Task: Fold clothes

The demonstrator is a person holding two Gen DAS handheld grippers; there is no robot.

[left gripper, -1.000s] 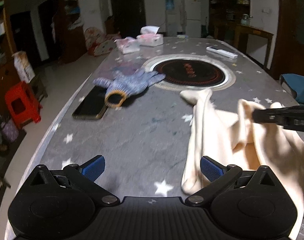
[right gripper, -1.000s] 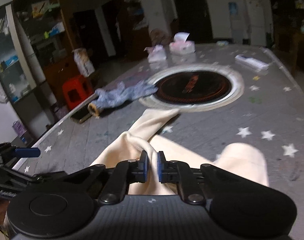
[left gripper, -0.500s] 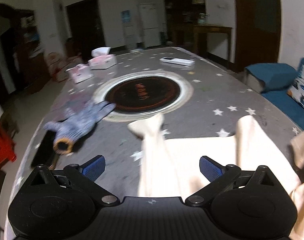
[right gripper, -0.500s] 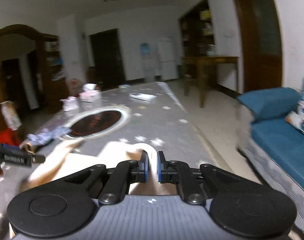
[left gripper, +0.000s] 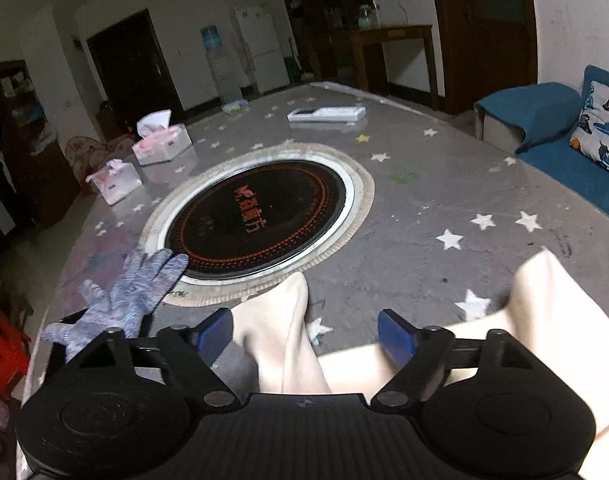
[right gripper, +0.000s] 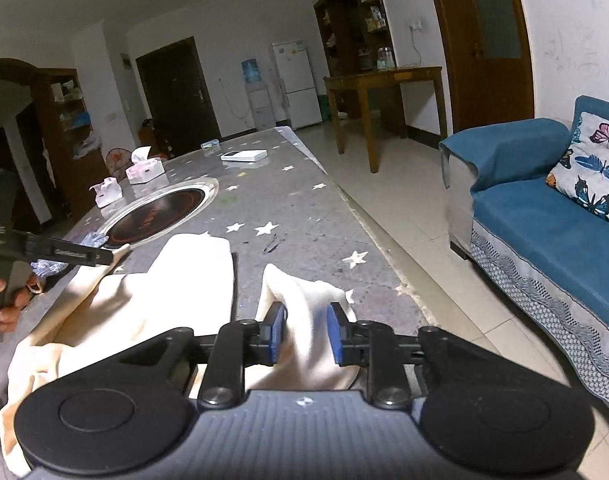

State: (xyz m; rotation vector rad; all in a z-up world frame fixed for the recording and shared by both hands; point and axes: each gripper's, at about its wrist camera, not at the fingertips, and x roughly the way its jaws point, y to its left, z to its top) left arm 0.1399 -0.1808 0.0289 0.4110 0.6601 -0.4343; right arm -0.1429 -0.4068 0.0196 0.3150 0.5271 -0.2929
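- A cream garment (left gripper: 280, 344) lies crumpled on the near end of the grey, star-dotted counter (left gripper: 424, 216), one narrow part reaching toward the round black cooktop (left gripper: 260, 216) set into the counter.
- The right tongs (right gripper: 303, 334) are opening, with a raised fold of the garment (right gripper: 304, 300) standing between the blue pads; the pads look a little clear of the cloth.
- The left tongs (left gripper: 304, 334) are spread wide but closing, and the narrow cream part runs between the pads, close to the left one without clearly being pinched.
- In the right wrist view the left tool reaches in from the left edge over the cloth, with a person's hand (right gripper: 8, 300) gripping it.
- A blue knit glove (left gripper: 128, 296) lies just left of the garment, its fingertips at the cooktop's rim.
- Farther off sit two tissue packs (left gripper: 160, 144) and a white remote (left gripper: 326, 114).
- A blue sofa (right gripper: 544, 232) stands to the right, well apart from the counter.
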